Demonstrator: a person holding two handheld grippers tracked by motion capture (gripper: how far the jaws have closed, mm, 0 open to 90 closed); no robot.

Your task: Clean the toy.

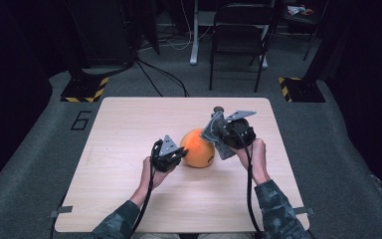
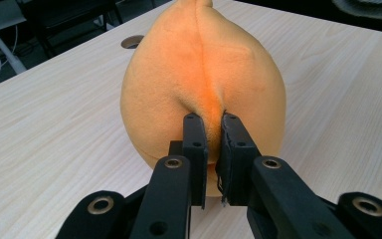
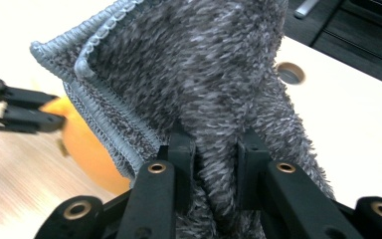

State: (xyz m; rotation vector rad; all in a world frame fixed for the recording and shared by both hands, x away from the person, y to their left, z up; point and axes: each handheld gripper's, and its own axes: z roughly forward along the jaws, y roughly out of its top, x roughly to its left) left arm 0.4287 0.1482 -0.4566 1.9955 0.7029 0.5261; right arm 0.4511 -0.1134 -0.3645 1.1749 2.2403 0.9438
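An orange plush ball (image 1: 199, 149) rests on the wooden table (image 1: 129, 119), near its middle. My left gripper (image 1: 180, 152) meets it from the left. In the left gripper view that gripper (image 2: 211, 130) is shut on a pinch of the orange plush (image 2: 199, 69) along its seam. My right gripper (image 1: 215, 133) hovers just right of and above the ball, shut on a grey fluffy cloth (image 1: 210, 128). In the right gripper view the grey cloth (image 3: 189, 64) bunches between the shut jaws of the right gripper (image 3: 212, 149). It hangs in front of the orange ball (image 3: 87, 149), with the left gripper's fingers (image 3: 20, 112) at the far left.
A round cable hole (image 1: 219, 109) sits in the table behind the right gripper. A folding chair (image 1: 238, 35) and stand bases with yellow-black tape (image 1: 84, 89) stand on the floor beyond the far edge. Bare tabletop lies to the left and front.
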